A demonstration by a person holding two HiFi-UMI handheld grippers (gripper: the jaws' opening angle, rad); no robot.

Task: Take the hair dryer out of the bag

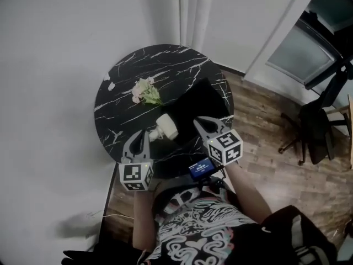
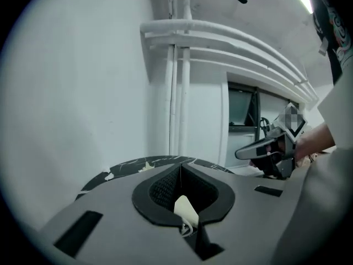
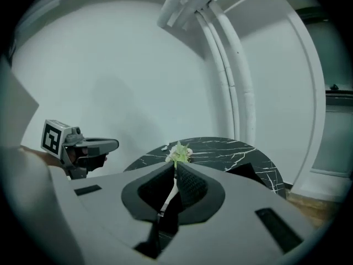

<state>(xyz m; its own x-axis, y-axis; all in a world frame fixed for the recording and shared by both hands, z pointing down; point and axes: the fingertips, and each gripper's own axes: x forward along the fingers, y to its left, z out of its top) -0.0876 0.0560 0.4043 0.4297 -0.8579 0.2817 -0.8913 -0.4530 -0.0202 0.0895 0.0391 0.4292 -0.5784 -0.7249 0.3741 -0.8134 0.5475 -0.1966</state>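
Note:
A white hair dryer (image 1: pixel 165 127) lies on the round black marble table (image 1: pixel 124 73), just left of the flat black bag (image 1: pixel 203 99). My left gripper (image 1: pixel 142 132) hangs above the table's near left edge, jaws shut with nothing gripped. In the left gripper view a piece of the hair dryer (image 2: pixel 185 210) shows through the hollow behind the shut tips (image 2: pixel 180 167). My right gripper (image 1: pixel 199 120) hovers over the bag's near end, also shut and empty. Its tips (image 3: pixel 175 165) point toward the flowers (image 3: pixel 179 153), with the bag (image 3: pixel 251 173) lying to the right.
A small bunch of pale flowers (image 1: pixel 144 91) lies mid-table, and a white scrap (image 1: pixel 111 85) sits by the left rim. White pipes (image 1: pixel 193 12) run up the wall behind. A dark office chair (image 1: pixel 317 126) stands on the wood floor at the right.

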